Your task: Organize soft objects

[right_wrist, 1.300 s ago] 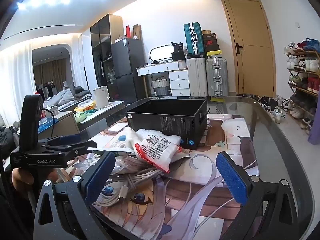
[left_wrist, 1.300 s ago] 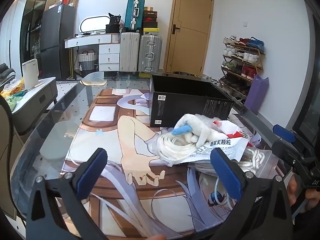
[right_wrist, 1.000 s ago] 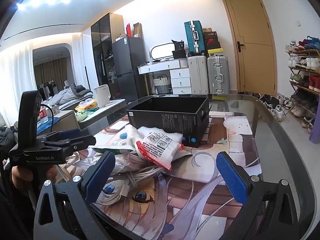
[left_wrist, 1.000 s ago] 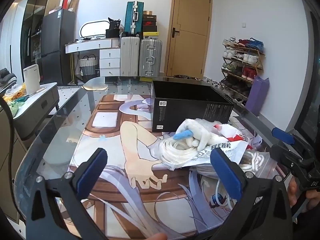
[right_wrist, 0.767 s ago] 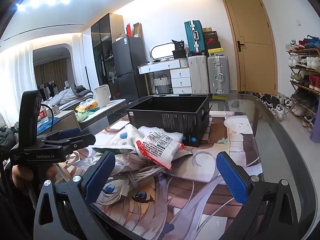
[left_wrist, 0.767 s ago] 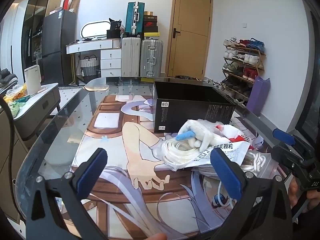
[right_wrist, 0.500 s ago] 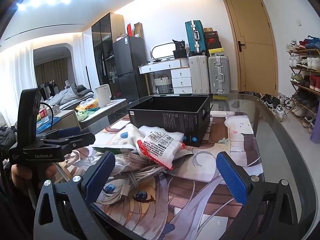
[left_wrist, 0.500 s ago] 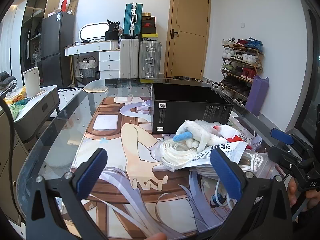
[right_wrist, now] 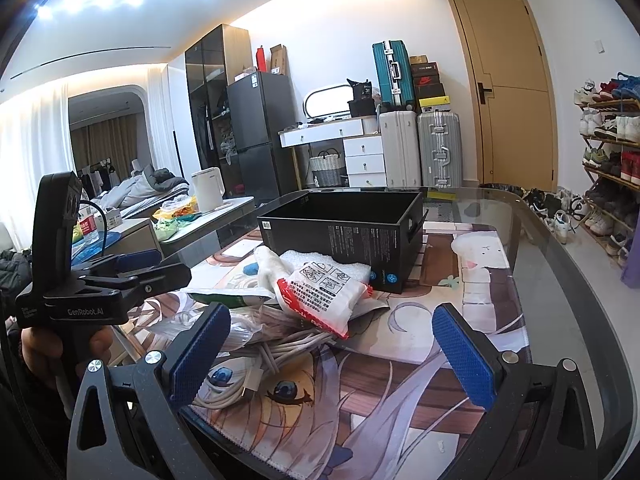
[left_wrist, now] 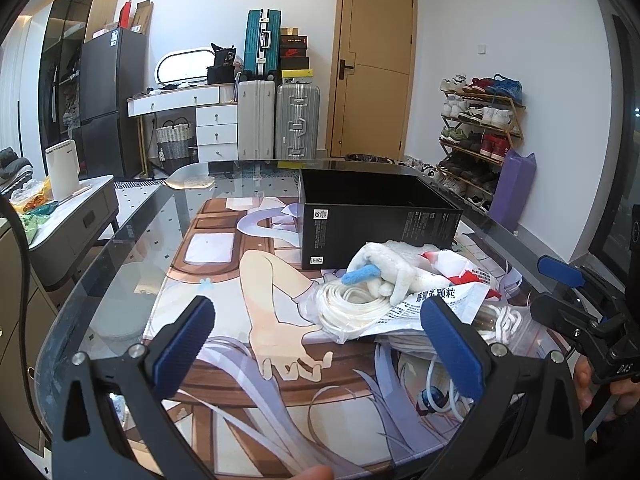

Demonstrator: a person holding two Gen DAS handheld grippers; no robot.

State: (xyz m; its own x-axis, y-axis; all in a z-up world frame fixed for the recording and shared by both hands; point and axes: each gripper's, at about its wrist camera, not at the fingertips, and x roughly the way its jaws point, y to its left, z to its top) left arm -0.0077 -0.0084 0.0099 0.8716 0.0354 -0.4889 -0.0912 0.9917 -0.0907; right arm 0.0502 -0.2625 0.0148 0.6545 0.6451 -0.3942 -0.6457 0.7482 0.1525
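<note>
A pile of soft things lies on the printed mat in front of an open black box (left_wrist: 376,216) (right_wrist: 344,232). It holds a white plush toy with a blue part (left_wrist: 384,270), a red-and-white printed pouch (right_wrist: 320,296) (left_wrist: 460,276), coiled white cord in a bag (left_wrist: 348,308) and loose white cables (right_wrist: 256,364). My left gripper (left_wrist: 320,344) is open and empty, just short of the pile. My right gripper (right_wrist: 332,356) is open and empty, also short of the pile.
The glass table's curved edge (right_wrist: 568,280) runs on the right. A side cabinet with a white kettle (left_wrist: 62,168) stands left. Suitcases (left_wrist: 296,120), a dresser, a door and a shoe rack (left_wrist: 476,136) line the far walls.
Both grippers drifted slightly; the view shifted a little. The pile and box have not moved. Both stay open.
</note>
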